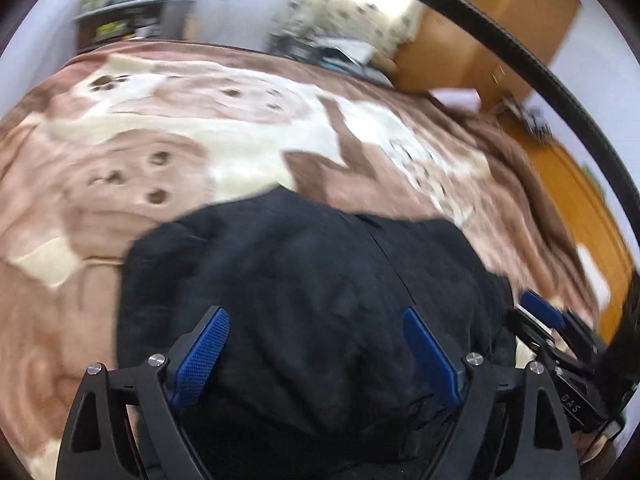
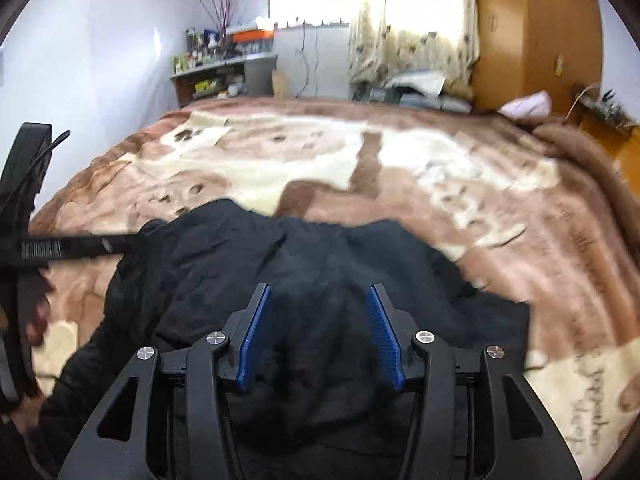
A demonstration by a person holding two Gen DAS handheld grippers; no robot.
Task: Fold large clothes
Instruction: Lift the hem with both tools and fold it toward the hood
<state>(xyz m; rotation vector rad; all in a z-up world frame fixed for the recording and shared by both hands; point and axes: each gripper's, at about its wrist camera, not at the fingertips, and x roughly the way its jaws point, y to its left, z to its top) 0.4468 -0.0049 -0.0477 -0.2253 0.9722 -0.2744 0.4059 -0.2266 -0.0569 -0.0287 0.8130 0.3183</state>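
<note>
A large black garment [image 1: 320, 272] lies bunched in a rounded heap on the brown and cream blanket [image 1: 192, 140] of a bed. My left gripper [image 1: 316, 316] hovers just over the heap's near side, open wide, with nothing pinched between its blue pads [image 1: 204, 352]. In the right wrist view the same garment [image 2: 216, 264] spreads across the blanket [image 2: 420, 200], one flat corner reaching right. My right gripper [image 2: 319, 290] stands open above its middle, its pads [image 2: 384, 332] clear of the cloth. The right gripper [image 1: 544, 314] also shows at the left view's right edge.
A wooden wardrobe [image 2: 532, 32] and a patterned curtain [image 2: 412, 20] stand beyond the bed. A shelf with bottles [image 2: 216, 68] is at the back left, and a pink pillow [image 2: 528, 106] lies at the far right corner. A black cable [image 1: 520, 52] arcs across the left view.
</note>
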